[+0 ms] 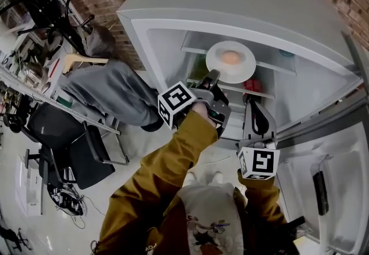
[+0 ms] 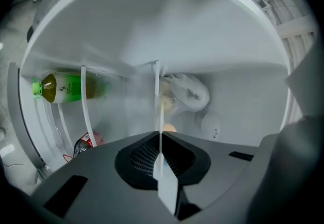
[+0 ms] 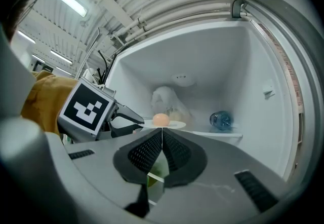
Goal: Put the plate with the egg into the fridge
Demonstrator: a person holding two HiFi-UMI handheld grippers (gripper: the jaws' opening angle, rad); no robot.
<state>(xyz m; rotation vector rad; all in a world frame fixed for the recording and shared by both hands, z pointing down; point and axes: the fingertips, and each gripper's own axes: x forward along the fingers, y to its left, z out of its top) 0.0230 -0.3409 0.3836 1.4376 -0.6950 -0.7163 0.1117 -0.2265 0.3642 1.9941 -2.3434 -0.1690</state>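
A white plate [image 1: 230, 61] carrying a tan egg [image 1: 230, 57] hangs inside the open fridge [image 1: 173, 23], above its upper shelf [image 1: 271, 67]. My left gripper [image 1: 214, 77] is shut on the plate's near rim. In the left gripper view the plate [image 2: 160, 167] shows edge-on as a thin white line between the pads of the left gripper [image 2: 159, 139], with the egg [image 2: 168, 127] just past them. My right gripper [image 1: 252, 102] sits lower and to the right, shut and empty. The right gripper view shows the right gripper [image 3: 162, 134] with jaws together, and the egg [image 3: 161, 119] and plate [image 3: 167, 124] beyond them.
On the shelves are a green bottle [image 2: 61, 87], a red can [image 2: 89, 140], a white bag [image 2: 186, 91] and a blue bottle [image 3: 221, 120]. The fridge door [image 1: 323, 190] swings open at the right. A person in grey [image 1: 109, 89] and a black chair [image 1: 75, 153] are at the left.
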